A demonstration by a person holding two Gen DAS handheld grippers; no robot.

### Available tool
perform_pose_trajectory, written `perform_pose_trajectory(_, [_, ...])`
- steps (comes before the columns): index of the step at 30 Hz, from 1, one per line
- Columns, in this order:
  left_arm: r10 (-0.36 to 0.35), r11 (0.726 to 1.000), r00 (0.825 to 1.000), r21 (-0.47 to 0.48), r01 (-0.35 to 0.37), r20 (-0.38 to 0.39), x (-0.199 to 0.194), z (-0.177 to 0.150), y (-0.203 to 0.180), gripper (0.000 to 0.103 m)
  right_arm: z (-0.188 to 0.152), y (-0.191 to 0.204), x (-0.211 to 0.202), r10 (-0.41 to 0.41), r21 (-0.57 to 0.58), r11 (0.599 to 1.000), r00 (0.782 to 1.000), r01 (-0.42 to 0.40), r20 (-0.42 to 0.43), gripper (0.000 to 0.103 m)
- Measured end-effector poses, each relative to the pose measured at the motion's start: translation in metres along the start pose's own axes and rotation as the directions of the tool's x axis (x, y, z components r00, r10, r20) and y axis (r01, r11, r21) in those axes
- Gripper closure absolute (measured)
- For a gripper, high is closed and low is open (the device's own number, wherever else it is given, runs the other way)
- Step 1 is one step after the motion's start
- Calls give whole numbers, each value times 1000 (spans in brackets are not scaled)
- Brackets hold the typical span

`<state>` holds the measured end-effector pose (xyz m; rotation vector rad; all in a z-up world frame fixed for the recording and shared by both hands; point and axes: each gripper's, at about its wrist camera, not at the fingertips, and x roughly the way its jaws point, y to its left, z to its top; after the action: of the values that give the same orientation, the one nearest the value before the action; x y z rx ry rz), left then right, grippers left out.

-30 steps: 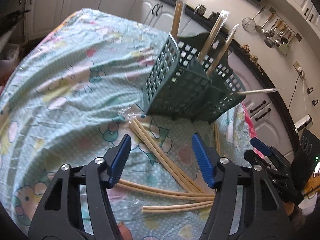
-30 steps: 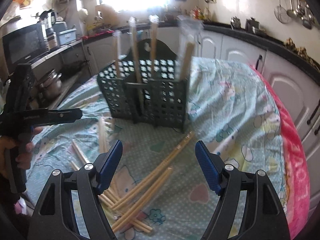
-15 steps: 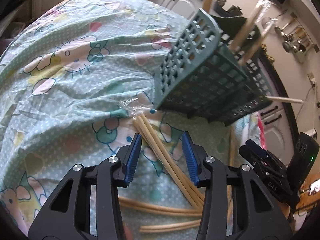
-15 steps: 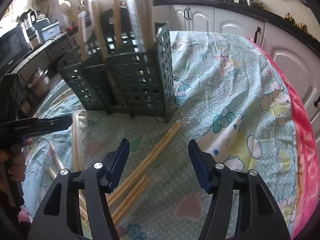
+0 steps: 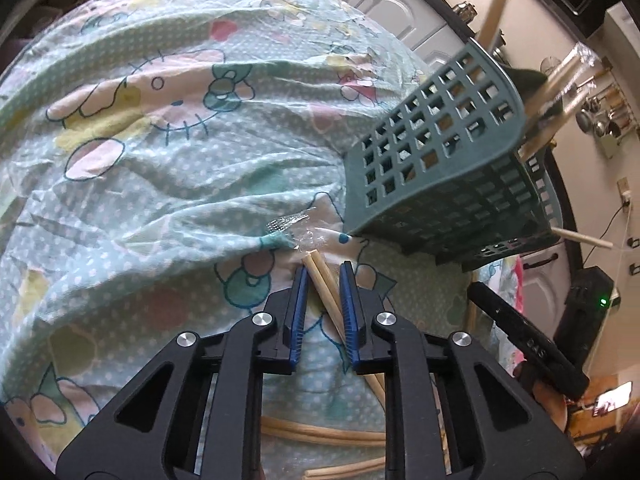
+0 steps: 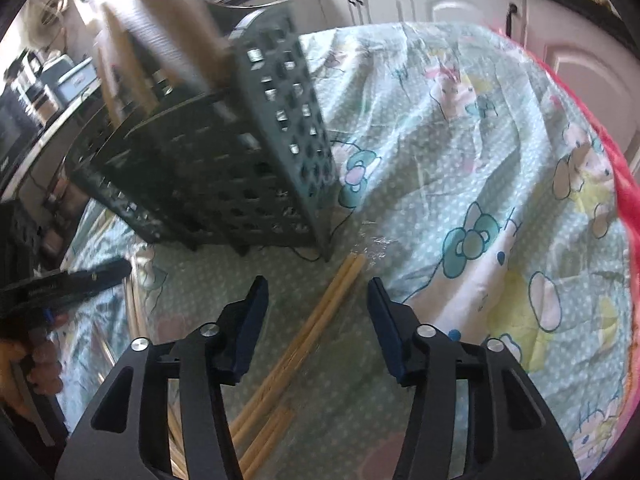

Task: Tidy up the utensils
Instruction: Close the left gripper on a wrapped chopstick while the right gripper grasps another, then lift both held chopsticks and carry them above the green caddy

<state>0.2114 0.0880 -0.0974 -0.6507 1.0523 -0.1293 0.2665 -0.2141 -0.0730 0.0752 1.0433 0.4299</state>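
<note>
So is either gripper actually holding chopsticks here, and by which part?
Neither yet. The left gripper is closing around a wrapped chopstick pair near its upper end; the right gripper, also closing, straddles another pair without touching.

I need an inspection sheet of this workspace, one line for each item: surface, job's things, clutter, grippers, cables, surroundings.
Surface: wrinkled cartoon-print cloth over the table, pink cloth at one edge.
Job's things: green basket standing, wrapped chopsticks upright in it; more chopstick pairs lying on the cloth in clear wrappers.
Clutter: nothing seen.
Grippers: left gripper closing, one chopstick pair between its jaws, not yet pressed; right gripper closing, another pair between its jaws, pads apart from it.
Cables: one cable hanging from a wall socket.
Surroundings: white cabinets, hanging ladles.
</note>
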Motion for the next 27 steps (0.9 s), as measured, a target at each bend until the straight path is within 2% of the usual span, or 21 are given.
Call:
perform_pose_trajectory(5, [-38, 999, 999, -22, 38, 3, -4, 0, 8, 93, 7, -11, 7, 13, 66, 998, 999, -10, -30, 66])
perform_pose_trajectory(10, [-61, 998, 998, -34, 61, 14, -10, -2, 14, 96, 11, -14, 10, -20, 74, 997, 999, 23, -45, 86])
perform_pose_trajectory(18, [-74, 997, 995, -30, 76, 68, -30, 1, 22, 97, 13, -15, -3, 41, 104, 994, 999, -42, 14, 96])
perform_pose_trajectory(27, [-87, 996, 983, 24, 84, 160, -63, 5, 13, 98, 7, -3, -37, 62, 80, 994, 995, -68, 75, 97])
